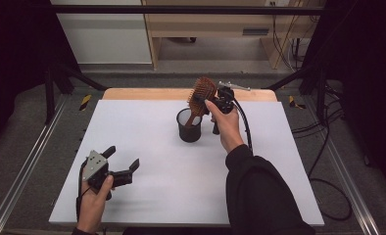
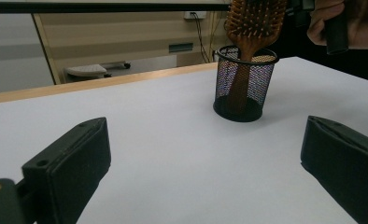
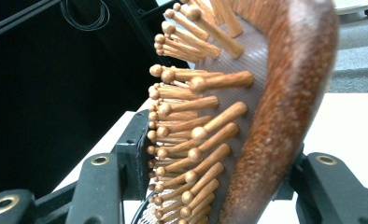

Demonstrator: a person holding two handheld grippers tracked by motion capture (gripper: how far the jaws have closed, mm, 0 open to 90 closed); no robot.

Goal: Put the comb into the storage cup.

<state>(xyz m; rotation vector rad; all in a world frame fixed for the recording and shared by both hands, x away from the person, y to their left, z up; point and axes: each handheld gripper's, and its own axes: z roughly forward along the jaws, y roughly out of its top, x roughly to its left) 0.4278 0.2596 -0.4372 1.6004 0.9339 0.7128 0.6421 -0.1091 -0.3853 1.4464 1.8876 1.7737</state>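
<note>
A wooden paddle hairbrush (image 1: 204,91) stands tilted with its handle down inside a black mesh cup (image 1: 189,126) at the far middle of the white table (image 1: 152,200). My right gripper (image 1: 206,101) is shut on the brush head. In the right gripper view, one jaw meets the bristle tips and the other the wooden back of the hairbrush (image 3: 266,102). My left gripper (image 1: 122,157) rests near the front left of the table, open, with nothing between its jaws. The left gripper view shows the cup (image 2: 245,88) and the brush (image 2: 256,21) ahead, beyond the open left gripper (image 2: 205,163).
A wooden strip (image 1: 147,94) runs along the table's far edge. Metal rails (image 1: 24,171) flank both sides, and cables (image 1: 328,147) lie on the floor at the right. Bare white surface lies between the cup and my left gripper.
</note>
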